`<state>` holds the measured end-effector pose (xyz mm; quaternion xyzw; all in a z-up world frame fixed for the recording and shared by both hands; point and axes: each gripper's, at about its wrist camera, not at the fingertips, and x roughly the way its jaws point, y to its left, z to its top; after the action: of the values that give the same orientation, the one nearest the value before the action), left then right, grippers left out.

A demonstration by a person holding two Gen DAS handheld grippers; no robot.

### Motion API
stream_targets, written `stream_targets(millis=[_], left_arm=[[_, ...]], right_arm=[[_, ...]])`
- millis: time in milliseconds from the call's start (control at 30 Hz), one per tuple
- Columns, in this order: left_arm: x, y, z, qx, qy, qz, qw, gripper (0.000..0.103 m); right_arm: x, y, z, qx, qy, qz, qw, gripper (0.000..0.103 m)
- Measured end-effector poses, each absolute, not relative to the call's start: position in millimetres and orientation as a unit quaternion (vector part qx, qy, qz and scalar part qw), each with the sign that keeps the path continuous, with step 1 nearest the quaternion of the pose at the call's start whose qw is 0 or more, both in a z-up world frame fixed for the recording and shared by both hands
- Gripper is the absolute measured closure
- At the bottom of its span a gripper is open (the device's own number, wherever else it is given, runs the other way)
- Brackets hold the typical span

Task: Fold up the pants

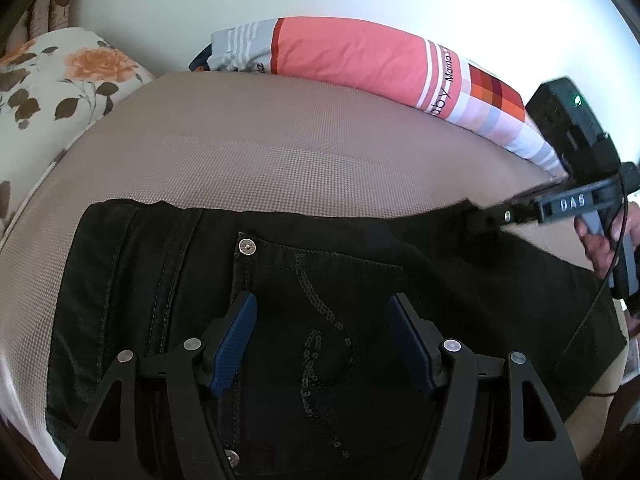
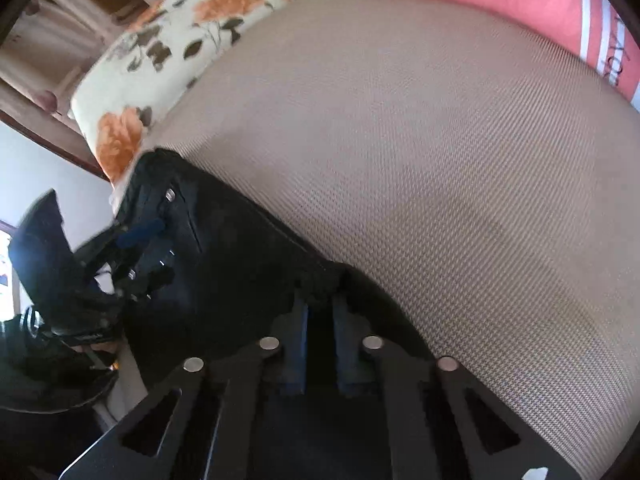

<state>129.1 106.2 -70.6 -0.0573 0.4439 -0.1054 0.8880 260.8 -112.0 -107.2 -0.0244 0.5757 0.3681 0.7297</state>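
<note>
Both grippers (image 1: 322, 340) (image 2: 320, 300) angled down over pants (image 1: 320, 264)

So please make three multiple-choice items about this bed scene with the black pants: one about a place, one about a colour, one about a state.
1. Where does the left hand-held gripper stand?
A. over the back pocket of the black pants
B. over the floral pillow
C. over the coral pillow

2. What colour are the pads of the left hand-held gripper?
A. red
B. blue
C. white

3. What is the state of the right hand-held gripper?
A. wide open above the bare mattress
B. shut on an edge of the black pants
C. shut on the floral pillow

Key: 1 A, the sequined pocket and its rivet lie between the open fingers. 2 B, both pads show blue. 3 B, the fingers stand close together with black cloth bunched at their tips.
</note>
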Motion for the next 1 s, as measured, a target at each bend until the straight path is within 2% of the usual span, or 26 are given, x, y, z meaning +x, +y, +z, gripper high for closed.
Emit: stream_targets(millis=[167,267,333,367,567,733,833,900,1000], left_arm=[[129.6,102.1,-72.2,-0.042,0.444,-0.100,0.890,0.034],[131.0,93.9,-68.9,-0.015,0.448,-0.092,0.889,0.034],[130.5,87.7,-62.8,-0.006,0.444,-0.093,0.891,0.034],[130.3,81.9,-55.5,0.000,0.436,-0.101,0.894,0.034],[145.0,34.8,-31.6,0.022,0.410,-0.179,0.894,0.034],[170.0,-13.4,-43.5,0.027,0.432,-0.235,0.870,0.034],[184.5,-32.9,-54.1,0.017,0.457,-0.255,0.852,0.043],[194.6,-43.1,-61.3,0.016,0.469,-0.260,0.844,0.058],[207.6,-54.5,-72.7,0.027,0.478,-0.253,0.841,0.073]], right_arm=[[266.3,-104.1,-121.8,-0.038,0.566,0.325,0.756,0.097],[267.2,-106.8,-121.0,-0.024,0.568,0.306,0.764,0.094],[262.8,-114.1,-108.7,-0.019,0.558,0.283,0.779,0.073],[257.9,-123.3,-97.4,-0.010,0.544,0.271,0.794,0.072],[221.6,-189.2,-67.2,0.007,0.523,0.180,0.833,0.072],[179.9,-230.8,-79.7,0.001,0.540,0.099,0.836,0.072],[167.4,-237.5,-93.8,0.005,0.552,0.079,0.830,0.072],[167.6,-241.3,-100.7,0.016,0.553,0.075,0.830,0.072],[174.5,-236.4,-109.8,0.018,0.550,0.067,0.833,0.072]])
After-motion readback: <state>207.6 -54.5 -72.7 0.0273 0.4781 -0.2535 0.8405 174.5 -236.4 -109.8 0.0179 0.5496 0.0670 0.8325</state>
